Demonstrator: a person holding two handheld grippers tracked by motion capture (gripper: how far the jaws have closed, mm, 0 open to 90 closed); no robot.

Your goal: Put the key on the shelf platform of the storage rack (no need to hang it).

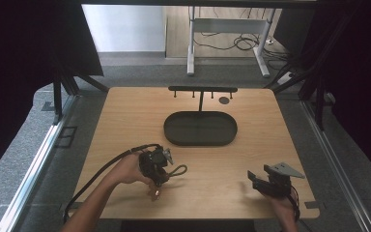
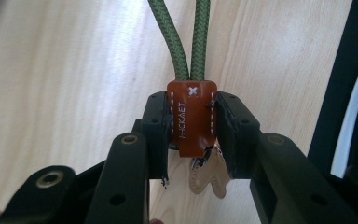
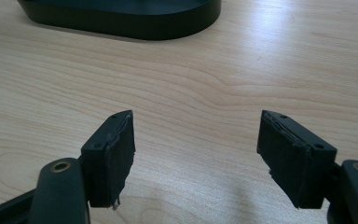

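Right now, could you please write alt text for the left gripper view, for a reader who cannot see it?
The left gripper pinches a brown leather tab between its two black fingers. A green braided cord rises from the tab as two strands over the light wooden table. A pale tag hangs below the tab.

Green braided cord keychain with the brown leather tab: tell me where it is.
The green braided cord keychain with the brown leather tab is clamped in the left tongs, at the wooden table's front left, nearer than the black oval tray.
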